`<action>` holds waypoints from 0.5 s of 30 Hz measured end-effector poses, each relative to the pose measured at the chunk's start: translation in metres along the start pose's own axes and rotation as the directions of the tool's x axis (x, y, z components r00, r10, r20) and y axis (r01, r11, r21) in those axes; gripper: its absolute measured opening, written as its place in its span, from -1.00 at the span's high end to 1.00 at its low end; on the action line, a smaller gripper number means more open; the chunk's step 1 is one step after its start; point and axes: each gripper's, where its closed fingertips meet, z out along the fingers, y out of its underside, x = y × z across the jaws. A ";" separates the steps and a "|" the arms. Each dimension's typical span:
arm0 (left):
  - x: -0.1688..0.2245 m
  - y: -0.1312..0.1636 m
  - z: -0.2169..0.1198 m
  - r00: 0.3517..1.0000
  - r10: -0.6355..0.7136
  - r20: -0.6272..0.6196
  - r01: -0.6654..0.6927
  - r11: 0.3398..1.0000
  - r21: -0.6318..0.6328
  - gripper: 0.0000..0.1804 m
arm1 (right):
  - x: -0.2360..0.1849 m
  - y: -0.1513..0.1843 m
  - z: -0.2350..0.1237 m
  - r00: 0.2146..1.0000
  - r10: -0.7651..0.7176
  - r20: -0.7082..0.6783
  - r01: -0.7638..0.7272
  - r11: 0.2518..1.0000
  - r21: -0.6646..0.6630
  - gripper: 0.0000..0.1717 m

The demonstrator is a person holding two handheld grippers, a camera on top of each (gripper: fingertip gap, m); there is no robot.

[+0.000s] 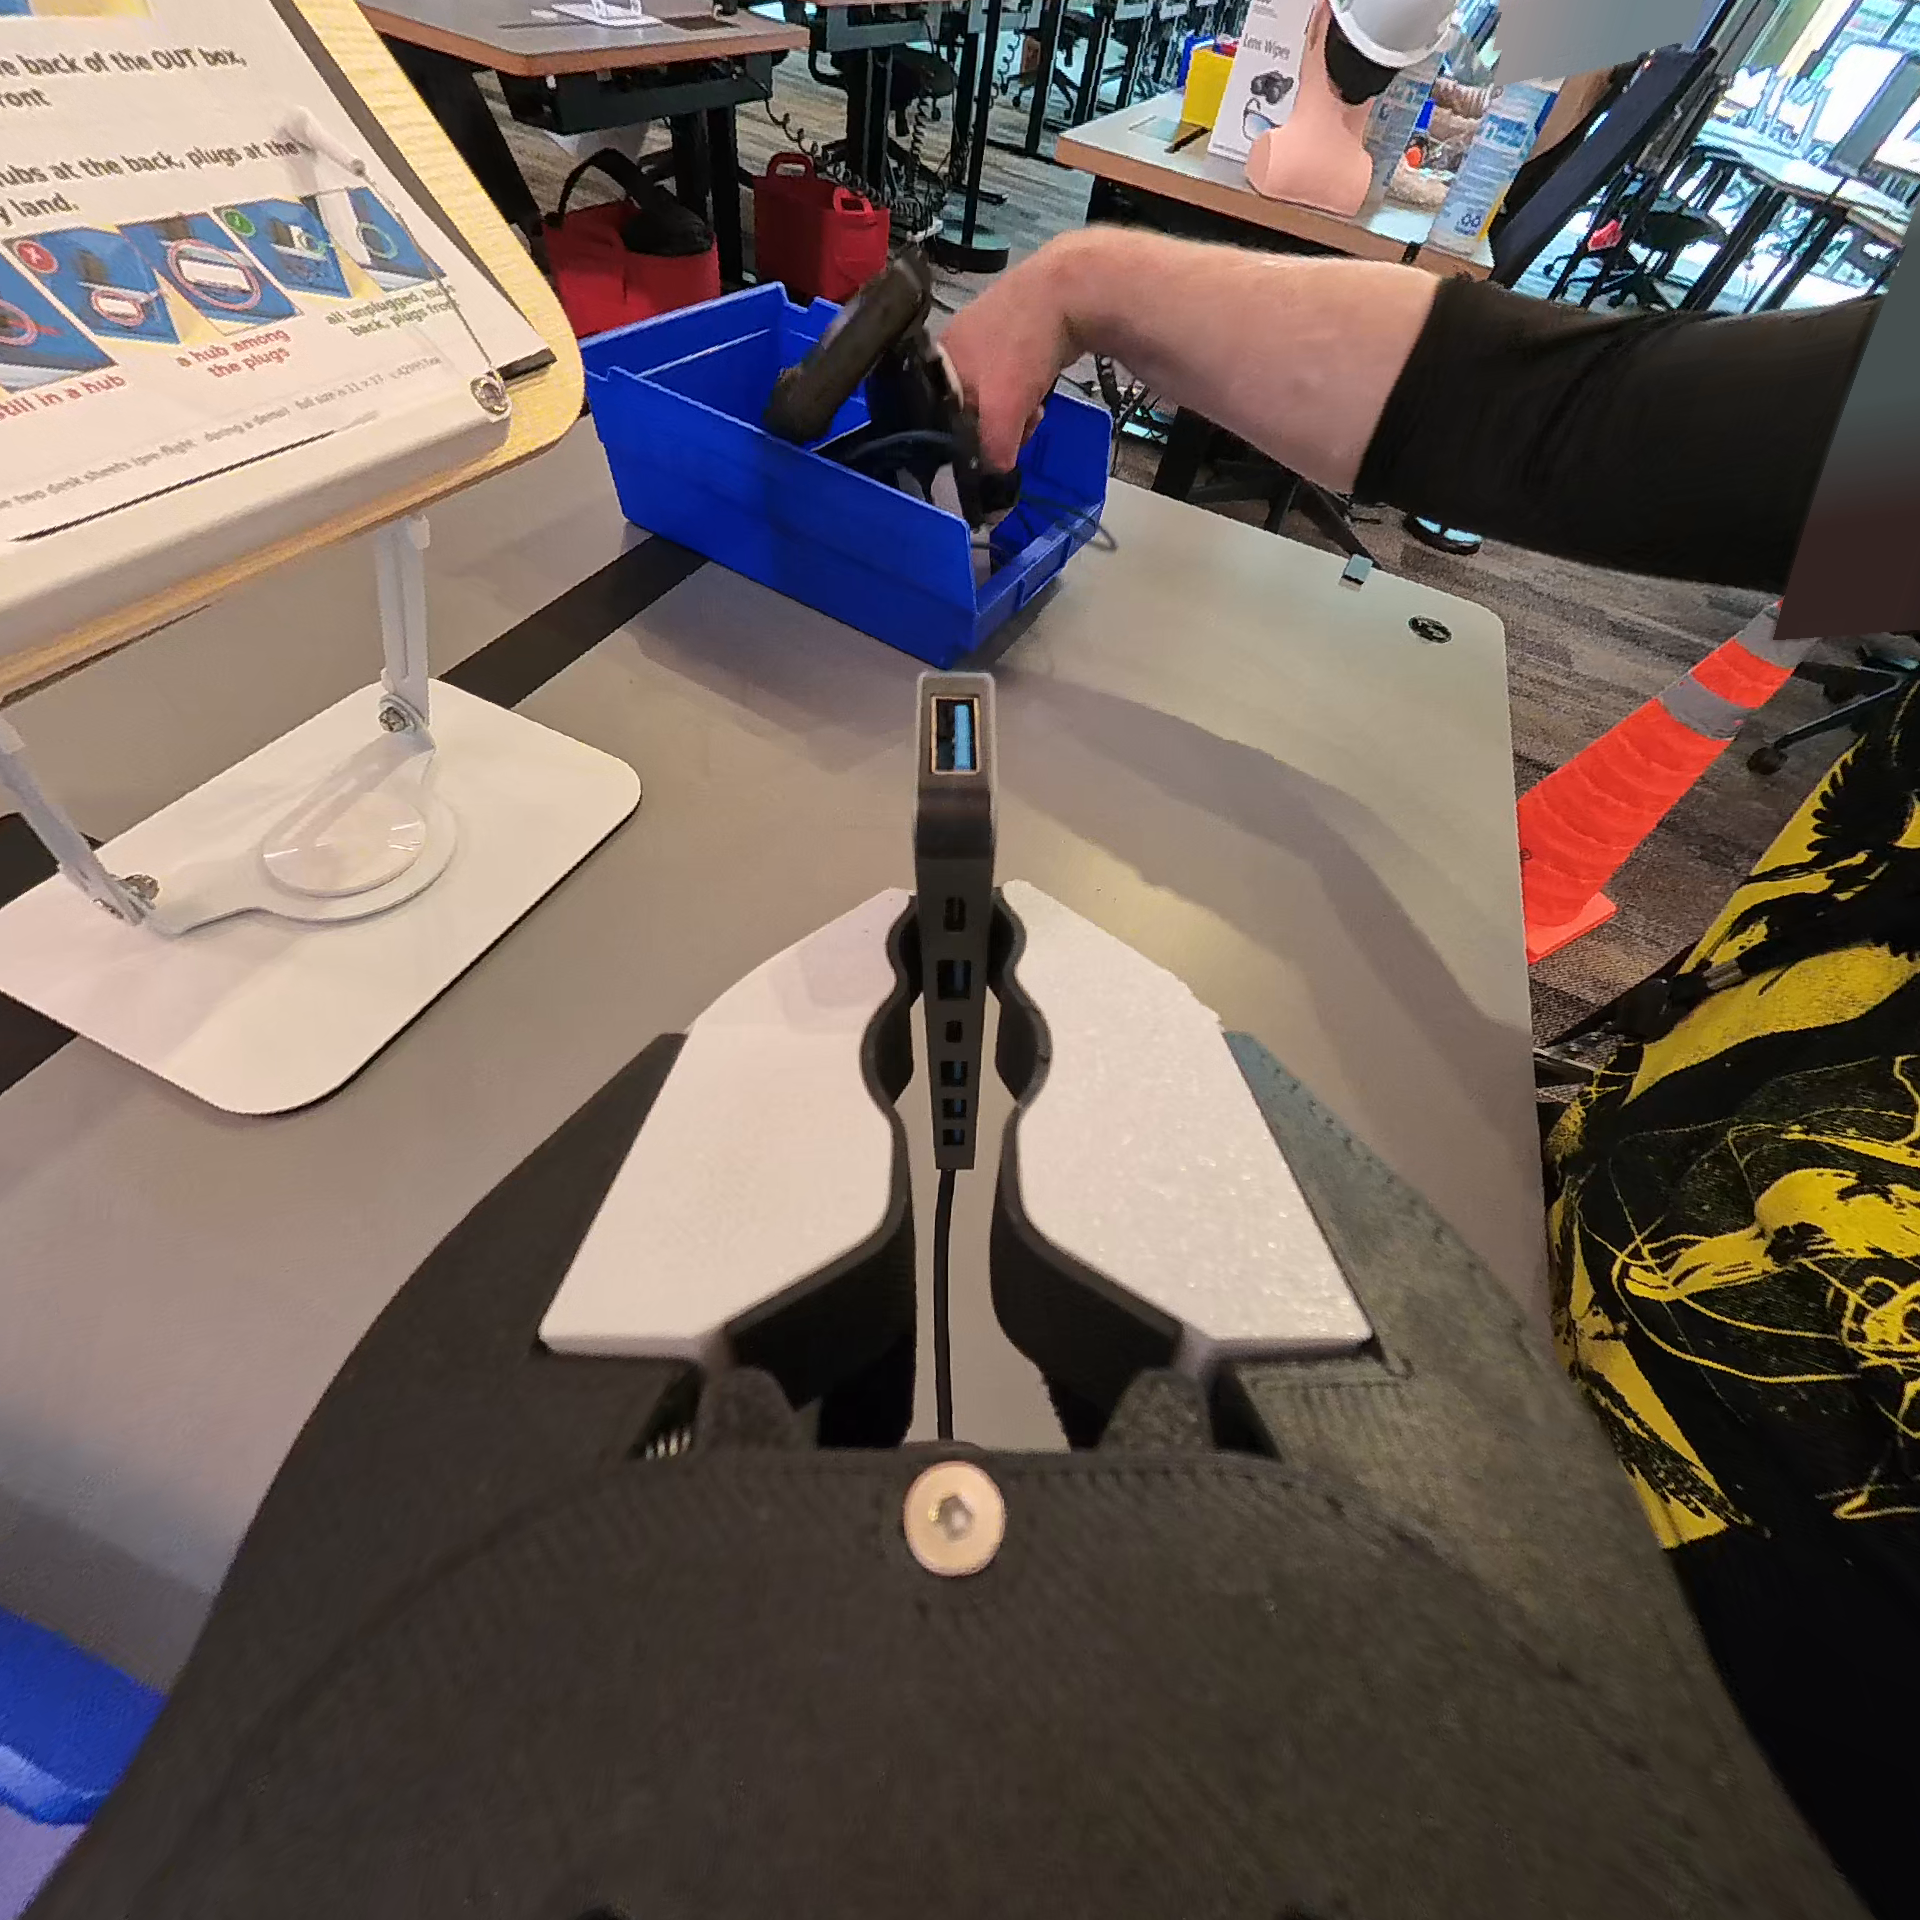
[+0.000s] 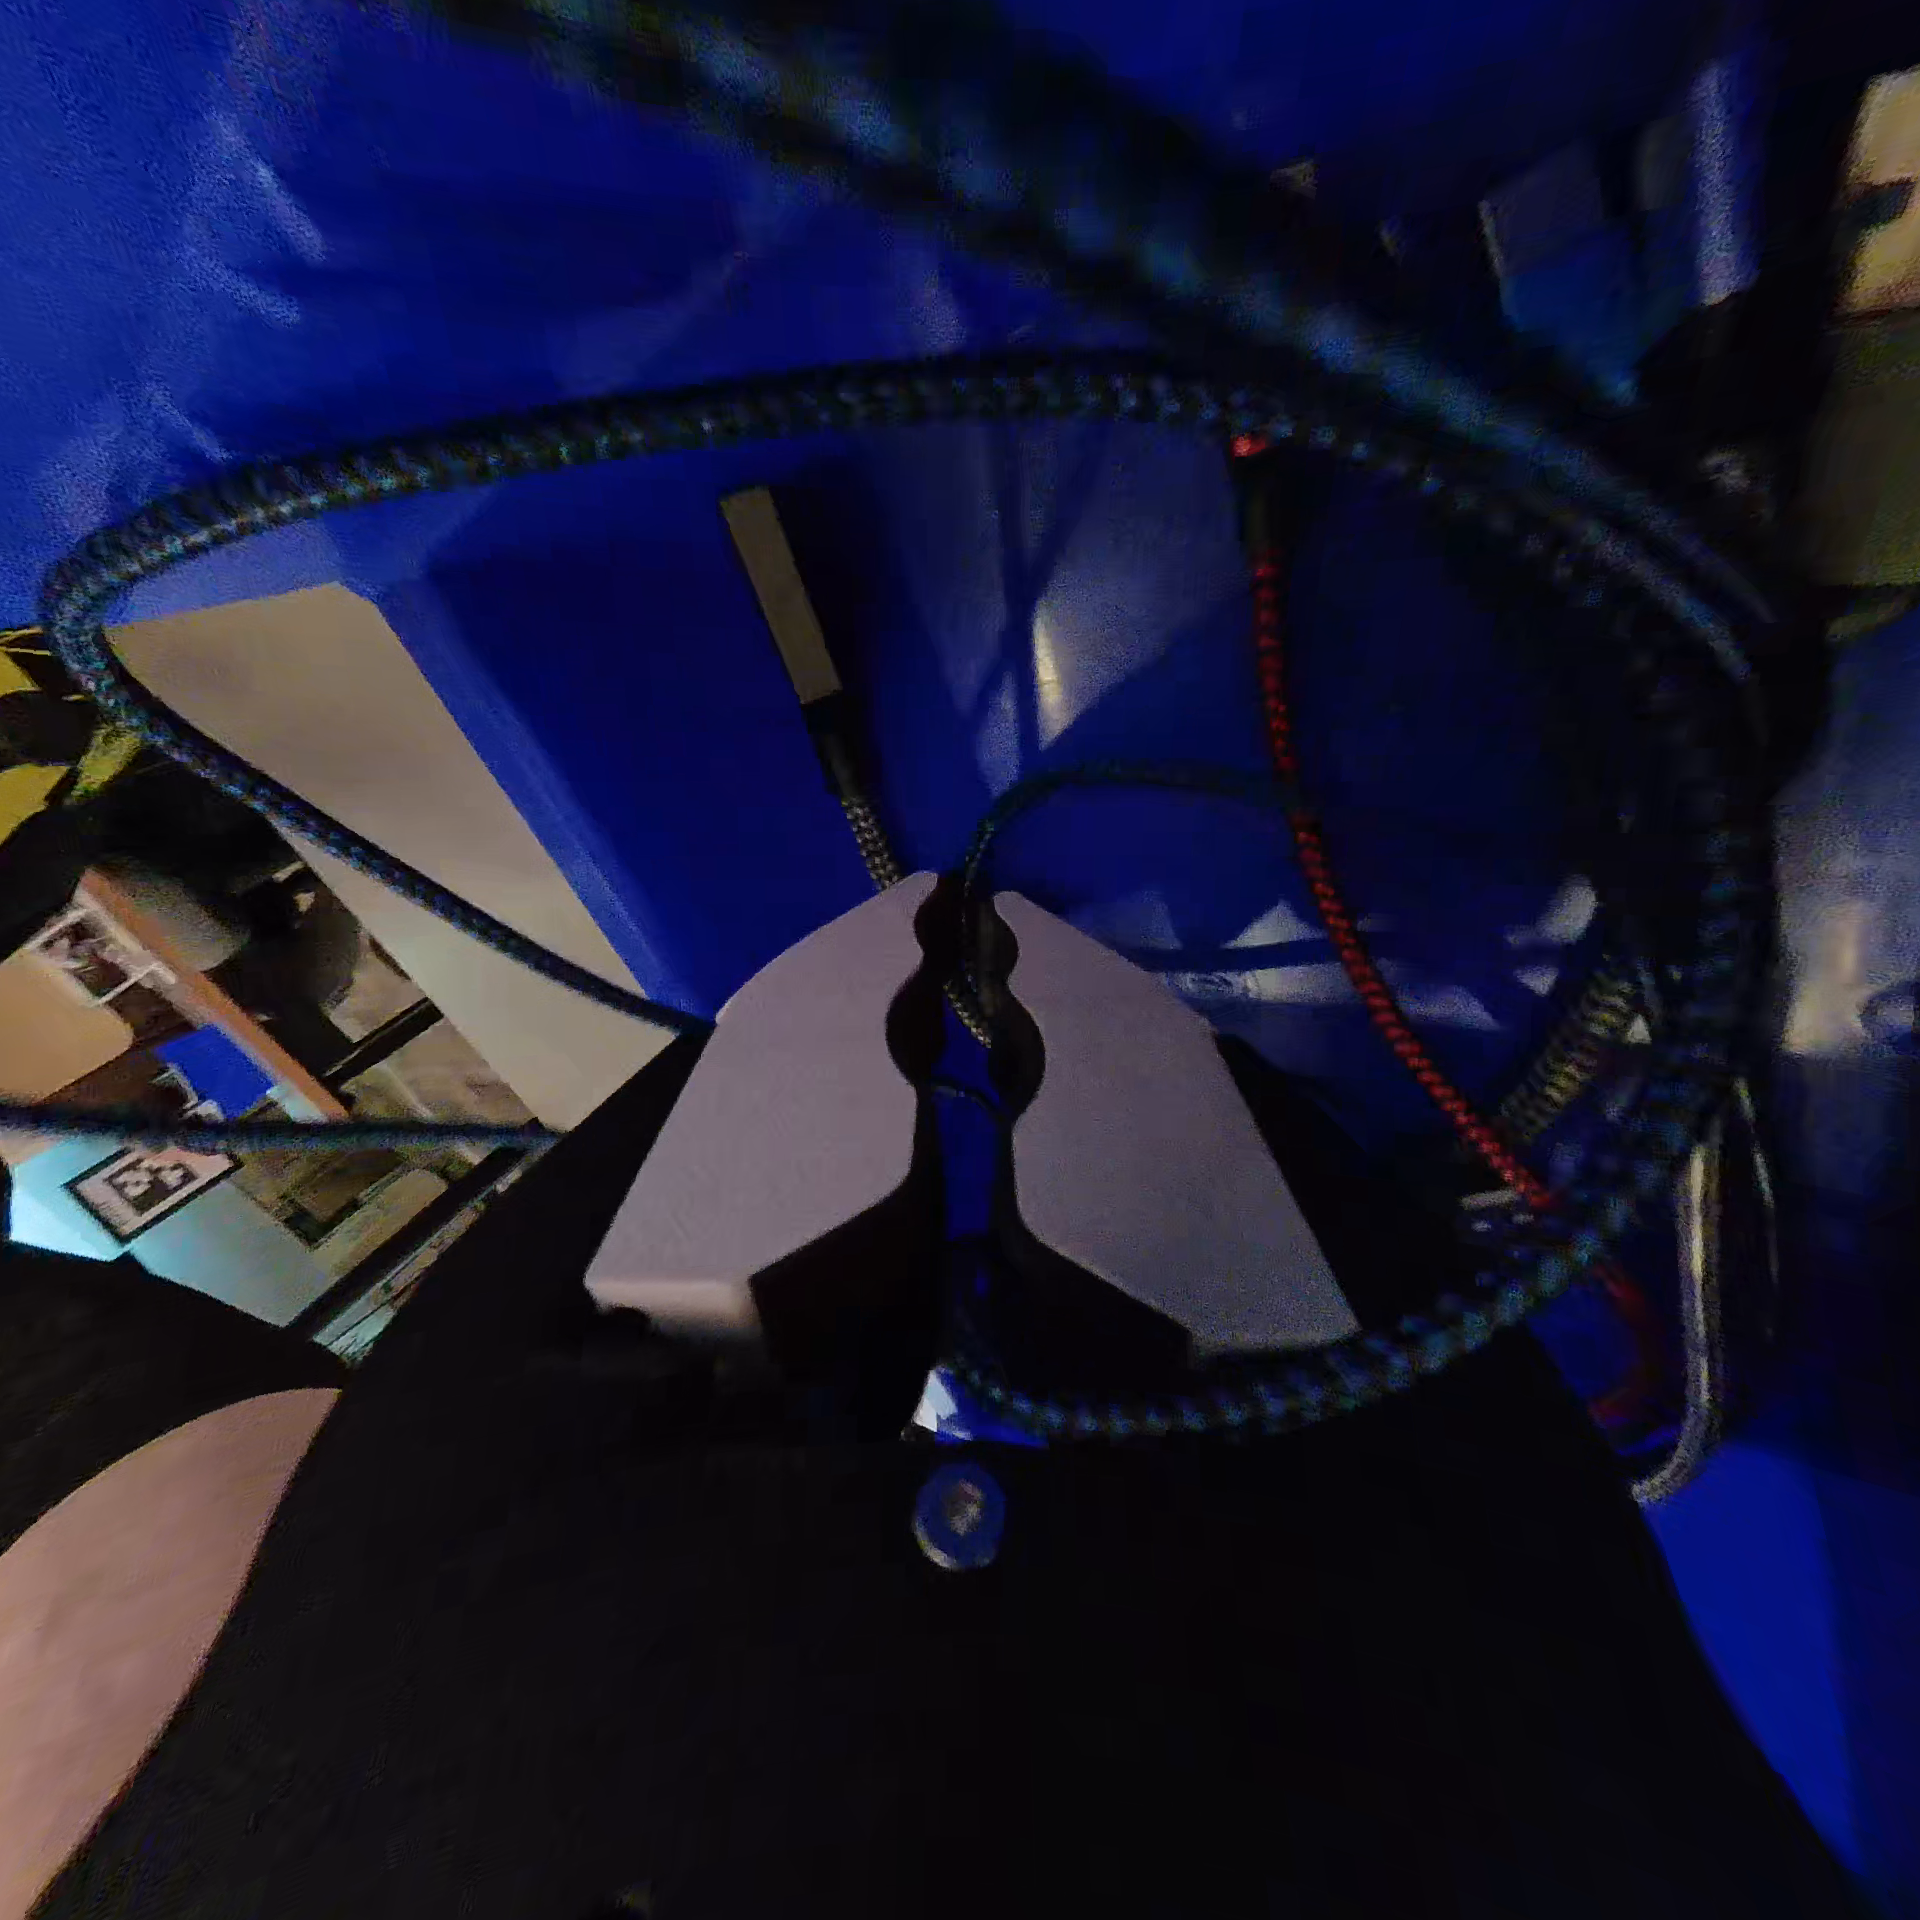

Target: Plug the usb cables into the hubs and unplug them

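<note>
My left gripper (image 1: pixel 954 940) is shut on a dark grey USB hub (image 1: pixel 954 821). It holds the hub on edge above the grey table (image 1: pixel 1247 790), with the hub's ports facing up, a blue-tongued port at the far end and its thin black lead running back between the fingers. My right gripper (image 2: pixel 961 920) is down inside the blue bin (image 2: pixel 582 727) and is shut on a grey-black braided cable (image 2: pixel 966 992), whose silver plug (image 2: pixel 779 592) lies just ahead. From the left wrist view the right gripper (image 1: pixel 935 416) shows reaching into the bin (image 1: pixel 727 499).
A dark blue braided cable (image 2: pixel 623 426) and a red-black one (image 2: pixel 1309 831) loop around my right fingers in the bin. A white stand (image 1: pixel 312 894) with an instruction sheet stands at left. An orange cone (image 1: pixel 1621 810) is past the table's right edge. A person's arm (image 1: pixel 1351 353) crosses above.
</note>
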 end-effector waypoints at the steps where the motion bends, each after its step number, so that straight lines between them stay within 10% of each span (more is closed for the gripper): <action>1: -0.001 0.000 0.000 1.000 -0.001 -0.001 0.001 1.000 0.000 0.88 | 0.001 0.001 -0.003 0.999 0.006 -0.033 -0.006 1.000 0.002 0.83; 15: -0.003 0.003 0.005 1.000 -0.020 0.011 0.021 1.000 -0.016 0.88 | -0.012 0.030 -0.087 0.901 0.045 -0.431 -0.005 0.996 0.094 0.08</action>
